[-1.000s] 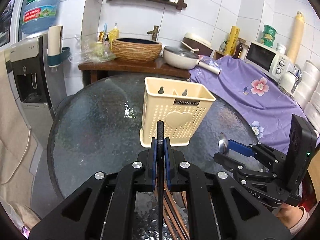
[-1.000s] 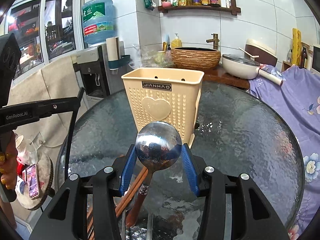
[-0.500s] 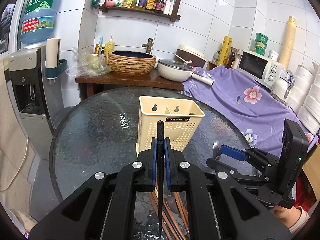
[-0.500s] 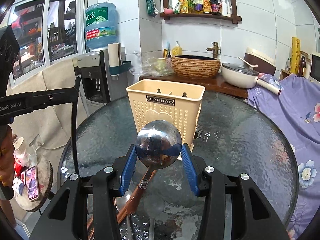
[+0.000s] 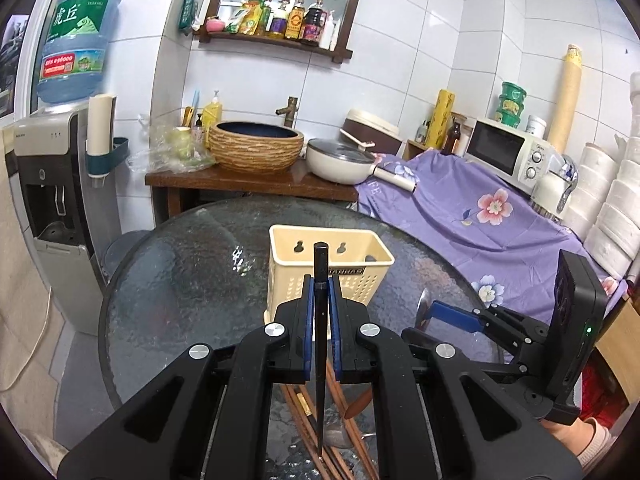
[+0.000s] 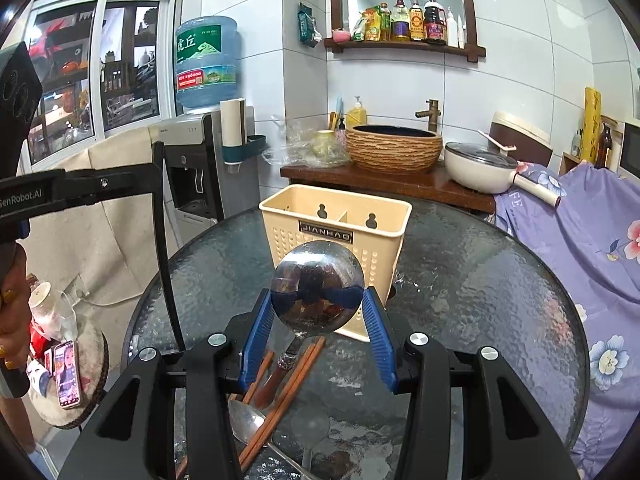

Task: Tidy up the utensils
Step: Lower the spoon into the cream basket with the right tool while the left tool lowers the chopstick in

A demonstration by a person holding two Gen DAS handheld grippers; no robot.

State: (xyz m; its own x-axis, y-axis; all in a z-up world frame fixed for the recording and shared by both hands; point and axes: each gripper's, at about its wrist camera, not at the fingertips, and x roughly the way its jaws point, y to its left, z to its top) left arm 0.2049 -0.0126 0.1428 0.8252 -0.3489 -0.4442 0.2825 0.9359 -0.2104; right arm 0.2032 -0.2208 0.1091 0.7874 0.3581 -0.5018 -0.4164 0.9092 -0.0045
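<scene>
The spoon [image 6: 317, 292] bowl hides its own handle and part of the holder [image 6: 336, 232].

Table: round glass table [image 6: 500, 300] with a pebbled, dark top and a black rim; the floor shows through it.
Holder: cream plastic utensil holder [image 6: 332, 220] stands upright on the glass near the middle, toward the far side; perforated walls, a divider inside, a dark label on its near face.
Loose utensils: at the near edge lie brown chopsticks [image 6: 296, 376] in a crossed bundle, touching a metal spoon [image 6: 246, 420] that rests bowl-up beside them.
Same pile, left view: chopsticks [image 5: 348, 412] lie on the glass nearer than the holder [image 5: 296, 276].
</scene>
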